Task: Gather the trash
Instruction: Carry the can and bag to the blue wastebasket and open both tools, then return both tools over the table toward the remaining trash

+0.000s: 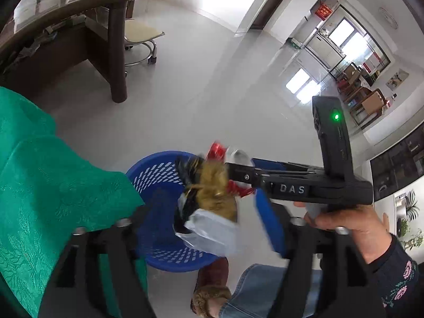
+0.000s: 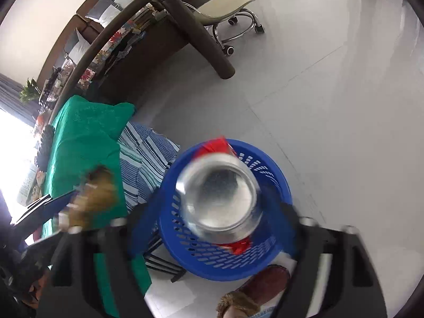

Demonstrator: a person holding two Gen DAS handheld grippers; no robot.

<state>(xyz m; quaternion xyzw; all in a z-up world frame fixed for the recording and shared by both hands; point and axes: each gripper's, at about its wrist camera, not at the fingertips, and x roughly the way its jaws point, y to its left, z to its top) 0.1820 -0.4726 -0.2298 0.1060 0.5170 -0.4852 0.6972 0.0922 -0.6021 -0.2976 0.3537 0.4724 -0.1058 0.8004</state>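
While both hover over blue basket, right jaws pinching can, left pinching wrapper.

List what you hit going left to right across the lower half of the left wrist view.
Green cloth → blue basket → wrapper bundle → right gripper → hand.

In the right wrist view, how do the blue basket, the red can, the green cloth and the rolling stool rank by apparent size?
1. green cloth and blue basket: similar, unranked.
2. red can: near the camera, so enlarged.
3. rolling stool: farthest.
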